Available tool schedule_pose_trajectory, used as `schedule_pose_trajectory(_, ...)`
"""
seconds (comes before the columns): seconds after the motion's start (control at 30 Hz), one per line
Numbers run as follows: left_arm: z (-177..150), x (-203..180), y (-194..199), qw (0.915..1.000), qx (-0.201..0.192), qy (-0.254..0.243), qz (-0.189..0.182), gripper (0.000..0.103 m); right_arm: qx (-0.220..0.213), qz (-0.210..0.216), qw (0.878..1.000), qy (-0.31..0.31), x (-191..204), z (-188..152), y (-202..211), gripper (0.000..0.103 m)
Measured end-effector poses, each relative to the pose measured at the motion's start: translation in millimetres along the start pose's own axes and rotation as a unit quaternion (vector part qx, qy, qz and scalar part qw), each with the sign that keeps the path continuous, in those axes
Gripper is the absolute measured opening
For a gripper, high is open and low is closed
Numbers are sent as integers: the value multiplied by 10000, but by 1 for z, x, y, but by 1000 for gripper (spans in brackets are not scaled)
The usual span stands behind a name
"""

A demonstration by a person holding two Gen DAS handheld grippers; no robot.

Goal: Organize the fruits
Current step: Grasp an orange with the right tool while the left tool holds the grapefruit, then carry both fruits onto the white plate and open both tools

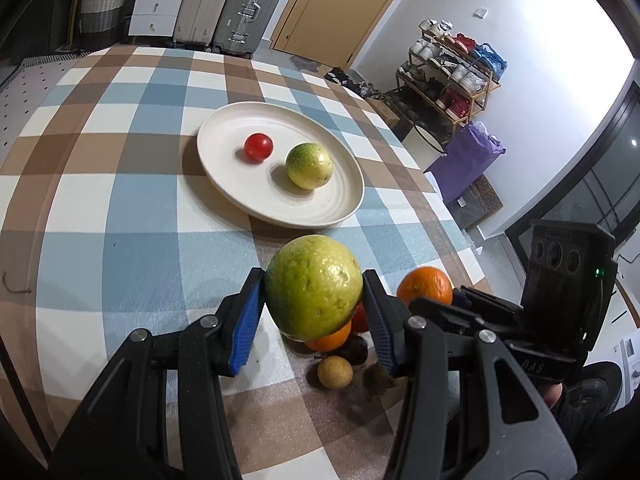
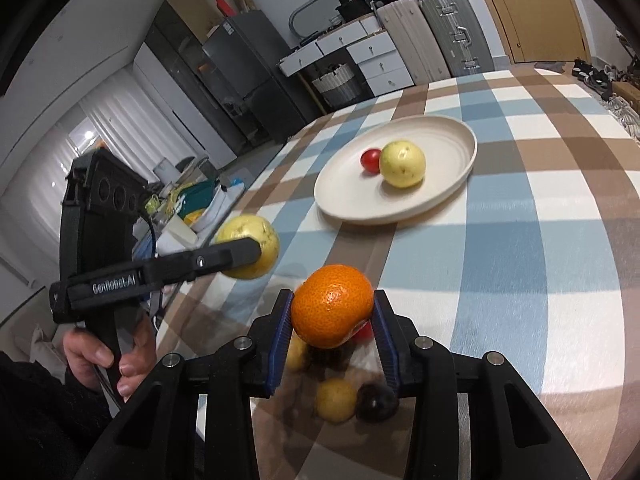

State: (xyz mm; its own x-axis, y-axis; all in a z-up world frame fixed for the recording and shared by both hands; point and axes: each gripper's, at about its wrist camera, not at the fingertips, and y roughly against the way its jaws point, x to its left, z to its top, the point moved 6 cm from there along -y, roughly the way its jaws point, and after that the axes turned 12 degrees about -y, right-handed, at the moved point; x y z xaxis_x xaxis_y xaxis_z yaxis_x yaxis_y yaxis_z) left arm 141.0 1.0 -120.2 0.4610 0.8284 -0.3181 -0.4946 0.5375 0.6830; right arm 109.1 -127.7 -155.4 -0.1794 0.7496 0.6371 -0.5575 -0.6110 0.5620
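Left claw (image 1: 314, 296) squeezing a guava (image 1: 314, 286), right claw (image 2: 330, 316) pinching an orange (image 2: 332, 306); either round fruit could slip before reaching the plate (image 1: 344, 208).

- Checked blue, brown and white cloth covers the tabletop (image 1: 120, 200).
- Round cream ceramic plate (image 1: 344, 208) carries a small red tomato (image 1: 258, 147) and a yellow-green speckled round fruit (image 1: 309, 165).
- Left gripper (image 1: 314, 314), black with blue pads (image 1: 244, 324), frames a larger green-yellow round fruit (image 1: 313, 286).
- Right gripper (image 2: 332, 332), same colours, frames a bright orange mandarin (image 2: 332, 306).
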Motion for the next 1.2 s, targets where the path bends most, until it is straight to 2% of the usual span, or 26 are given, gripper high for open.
schedule_pose_trajectory(0.23, 17, -2, -3, 10000, -46, -43, -76, 46, -166, 120, 9998, 11, 3, 25, -2, 39)
schedule_pose_trajectory(0.57, 46, 1, -14, 9998, -79, -58, -193, 46, -184, 163, 9997, 7, -1, 55, -14, 39)
schedule_pose_trajectory(1.2, 121, 34, -53, 9999, 8, 50, -135, 46, -103, 135, 9998, -103, -20, 128, -48, 39)
